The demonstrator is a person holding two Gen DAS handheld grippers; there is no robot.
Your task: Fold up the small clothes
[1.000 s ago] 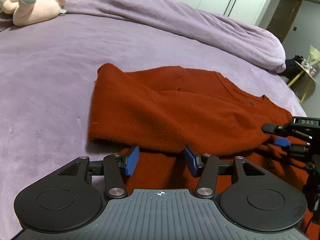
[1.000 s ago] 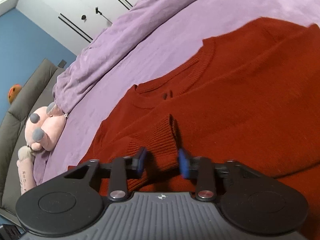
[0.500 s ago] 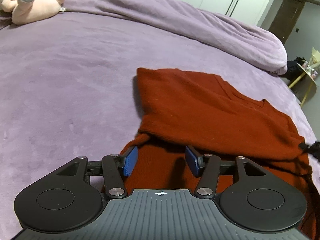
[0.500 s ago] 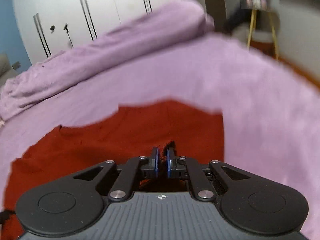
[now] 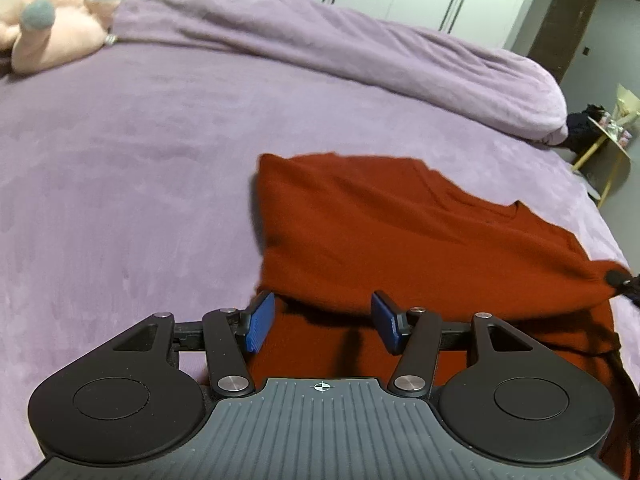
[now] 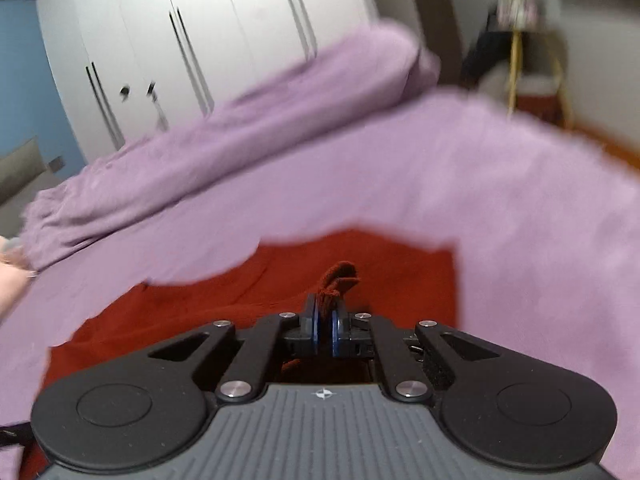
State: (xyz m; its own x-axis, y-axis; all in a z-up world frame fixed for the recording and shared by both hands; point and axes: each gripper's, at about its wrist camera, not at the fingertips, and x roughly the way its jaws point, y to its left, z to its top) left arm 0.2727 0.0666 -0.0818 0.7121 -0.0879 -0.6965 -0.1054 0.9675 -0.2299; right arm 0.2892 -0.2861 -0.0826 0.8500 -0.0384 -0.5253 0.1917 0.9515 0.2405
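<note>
A rust-red knit sweater (image 5: 400,232) lies on the purple bed cover (image 5: 120,200), with one layer folded over itself. My left gripper (image 5: 322,308) hovers over the sweater's near edge. Its jaws are opening, with fabric below the blue pads (image 5: 262,322) but none pinched. My right gripper (image 6: 325,320) is shut on the sweater's sleeve cuff (image 6: 338,276), which bunches up out of the pads above the rest of the sweater (image 6: 380,272). In the left wrist view the right gripper's tip (image 5: 618,282) shows at the far right edge, holding up a corner of fabric.
A pink plush toy (image 5: 52,28) lies at the far left of the bed. A rolled purple duvet (image 5: 360,52) runs along the back. White wardrobe doors (image 6: 180,40) stand behind it. A yellow-legged side table (image 5: 608,152) stands beyond the bed's right edge.
My right gripper closed on the sleeve cuff and swung it rightward, turning as it went. The sweater's upper layer shifted right in the left wrist view. My left jaws widened a little.
</note>
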